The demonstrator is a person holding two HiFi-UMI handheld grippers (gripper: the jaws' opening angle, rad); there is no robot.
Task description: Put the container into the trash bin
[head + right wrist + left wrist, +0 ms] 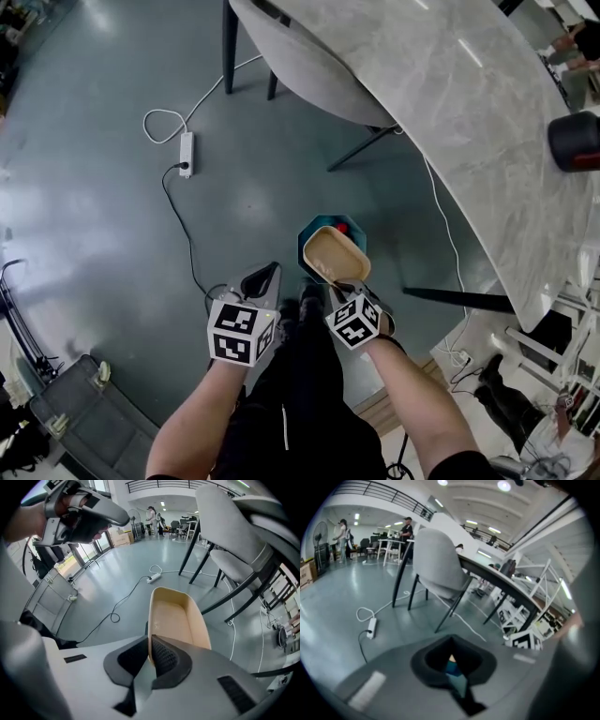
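R gripper (pixel 149 645) clamps tan container (pixel 177 616) rim | over teal bin (pixel 307 242) w/ red item (pixel 342 228) | L gripper (pixel 451 657) closed

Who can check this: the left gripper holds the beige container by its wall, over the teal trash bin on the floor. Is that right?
Not quite. The right gripper, not the left, holds the beige container by its wall, as the right gripper view shows. It is indeed over the teal trash bin on the floor, as the head view shows.
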